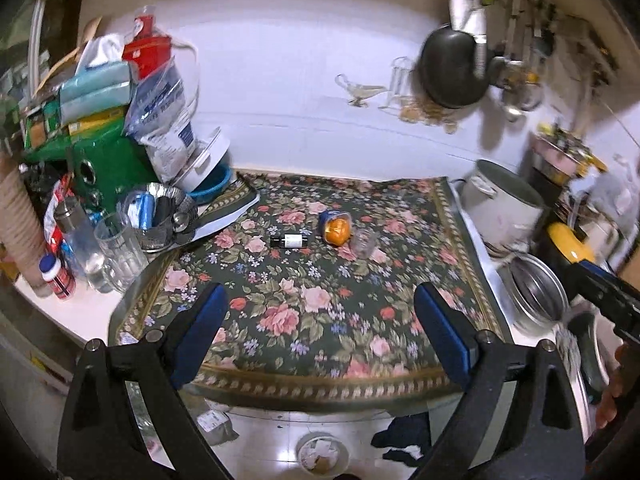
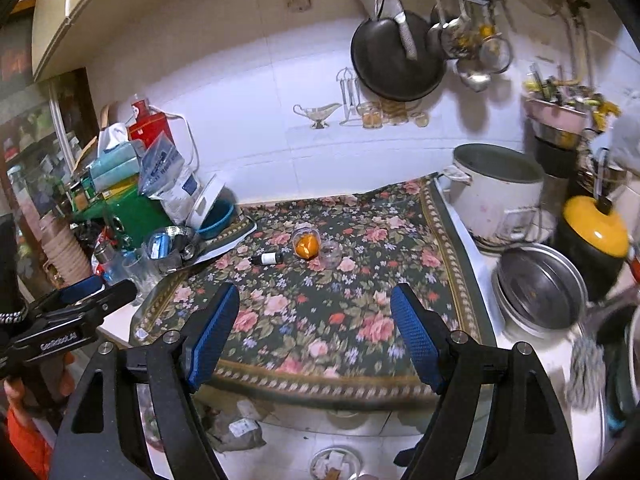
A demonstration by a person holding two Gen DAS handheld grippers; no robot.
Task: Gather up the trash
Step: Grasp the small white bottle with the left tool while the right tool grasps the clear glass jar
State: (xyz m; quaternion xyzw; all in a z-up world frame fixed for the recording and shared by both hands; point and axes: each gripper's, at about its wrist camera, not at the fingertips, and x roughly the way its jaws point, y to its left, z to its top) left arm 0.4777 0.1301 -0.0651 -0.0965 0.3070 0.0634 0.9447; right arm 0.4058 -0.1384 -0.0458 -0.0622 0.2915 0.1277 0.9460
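On the floral cloth (image 1: 320,304) lie a small dark bottle with a white label (image 1: 289,241), a clear cup holding something orange (image 1: 335,228) and a small empty clear cup (image 1: 363,242). They also show in the right wrist view: the bottle (image 2: 267,258), the orange cup (image 2: 306,244) and the clear cup (image 2: 330,253). My left gripper (image 1: 320,312) is open and empty, above the cloth's near half. My right gripper (image 2: 314,312) is open and empty too, short of the items. A bin with scraps (image 1: 322,456) stands on the floor below the table edge.
Boxes, bags, glasses and a foil bowl (image 1: 160,216) crowd the left of the counter. A white pot (image 1: 502,204), a steel pot (image 1: 536,300) and a yellow-lidded pot (image 2: 596,236) stand at the right. A black pan (image 2: 396,56) hangs on the wall.
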